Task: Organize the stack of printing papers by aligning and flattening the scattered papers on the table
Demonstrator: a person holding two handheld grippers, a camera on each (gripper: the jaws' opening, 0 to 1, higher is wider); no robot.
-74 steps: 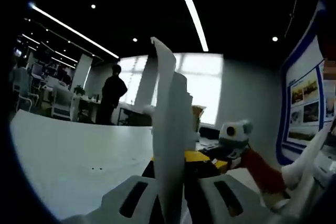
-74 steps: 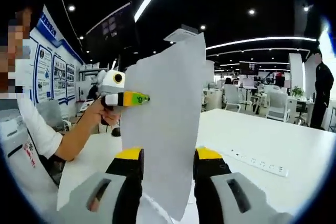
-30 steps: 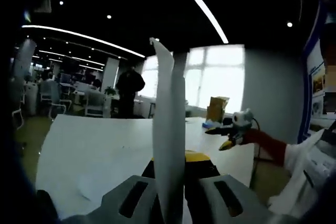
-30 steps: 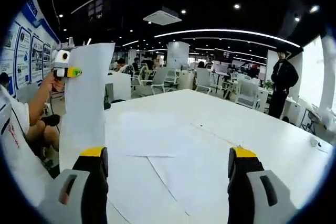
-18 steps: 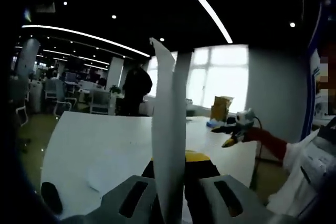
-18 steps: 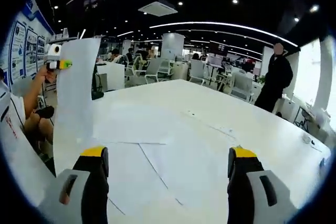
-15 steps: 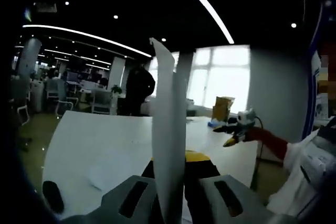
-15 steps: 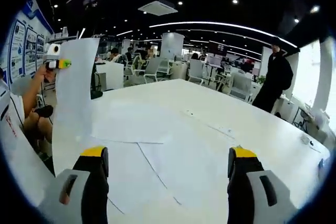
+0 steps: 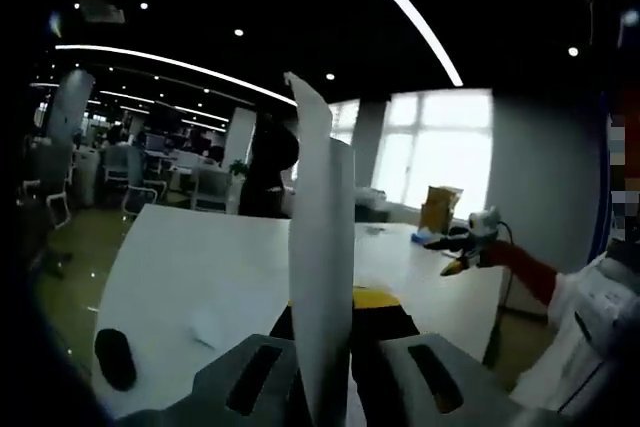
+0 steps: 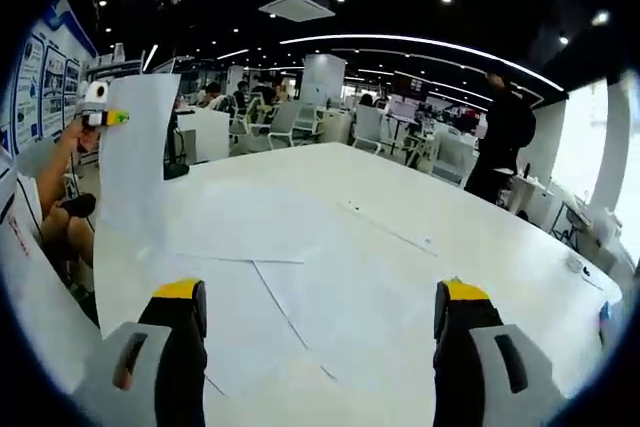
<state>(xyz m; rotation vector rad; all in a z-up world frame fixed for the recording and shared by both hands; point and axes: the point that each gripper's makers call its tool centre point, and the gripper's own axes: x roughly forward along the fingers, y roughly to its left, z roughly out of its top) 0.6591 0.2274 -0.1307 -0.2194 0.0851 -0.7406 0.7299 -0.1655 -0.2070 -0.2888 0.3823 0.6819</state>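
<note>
A: Biggest first: our table (image 10: 420, 207) is white and wide, with loose papers (image 10: 300, 287) lying flat and overlapping just ahead of our right gripper (image 10: 320, 322). Its jaws stand wide apart with nothing between them.

B: And our left gripper (image 9: 335, 332) is clamped on the upright sheet (image 9: 318, 247), which the left gripper view catches nearly edge-on. In the right gripper view the same sheet (image 10: 135, 162) stands at the table's near left side, with the left gripper (image 10: 100, 112) pinching its top.

A: So we judge the step to be laying that sheet onto the flat ones. To do it well, we should lower its bottom edge to meet the edges of the papers already down, let it fall flat from there, and only then part the left jaws. Our free right gripper can press and square the corners.

B: Agreed. A small dark object (image 9: 115, 359) sits on the table's near left in the left gripper view; we can't tell what it is.

A: Against 2.5 seconds back: our right gripper then held the sheet between its jaws; now it has let go and swung toward the table. Our left grip is unchanged.
</note>
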